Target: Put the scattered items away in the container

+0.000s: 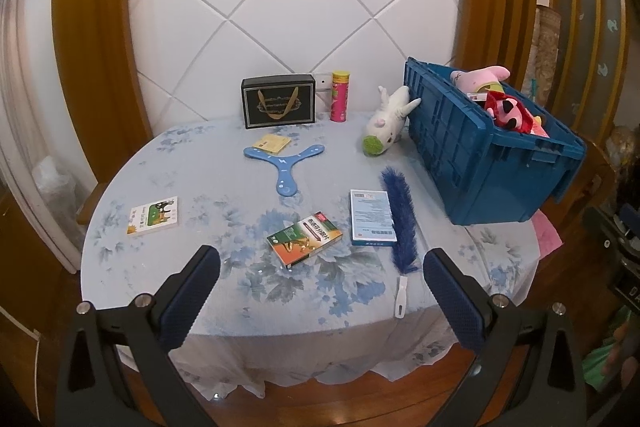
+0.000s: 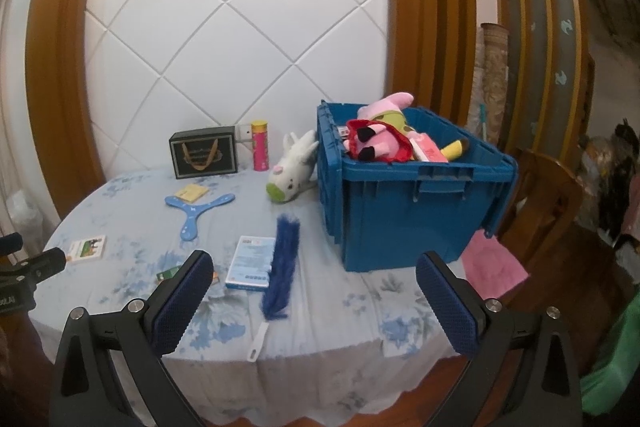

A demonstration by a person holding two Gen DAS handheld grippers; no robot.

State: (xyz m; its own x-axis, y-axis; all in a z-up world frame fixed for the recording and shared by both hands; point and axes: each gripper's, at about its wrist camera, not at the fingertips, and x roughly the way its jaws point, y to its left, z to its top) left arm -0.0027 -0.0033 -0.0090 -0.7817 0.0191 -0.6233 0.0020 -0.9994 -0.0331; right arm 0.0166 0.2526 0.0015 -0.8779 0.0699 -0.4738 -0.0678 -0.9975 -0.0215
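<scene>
A blue crate (image 1: 472, 155) (image 2: 404, 215) stands on the table's right side, holding pink and red plush toys (image 2: 380, 143). Scattered on the floral cloth lie a blue feather duster (image 1: 400, 219) (image 2: 282, 263), a blue-white box (image 1: 372, 217) (image 2: 252, 261), a green-orange box (image 1: 305, 238), a small white-green box (image 1: 154, 215) (image 2: 87, 247), a blue boomerang (image 1: 285, 163) (image 2: 196, 209), a yellow note pad (image 1: 273, 143) and a white plush (image 1: 386, 125) (image 2: 294, 173) leaning on the crate. My left gripper (image 1: 320, 267) and right gripper (image 2: 316, 277) hover open and empty over the near edge.
A black gift box (image 1: 278, 101) (image 2: 204, 151) and a pink-yellow can (image 1: 340, 95) (image 2: 260, 145) stand at the back by the tiled wall. A pink cloth (image 2: 494, 267) lies beside the crate. A wooden chair (image 2: 548, 211) stands to the right.
</scene>
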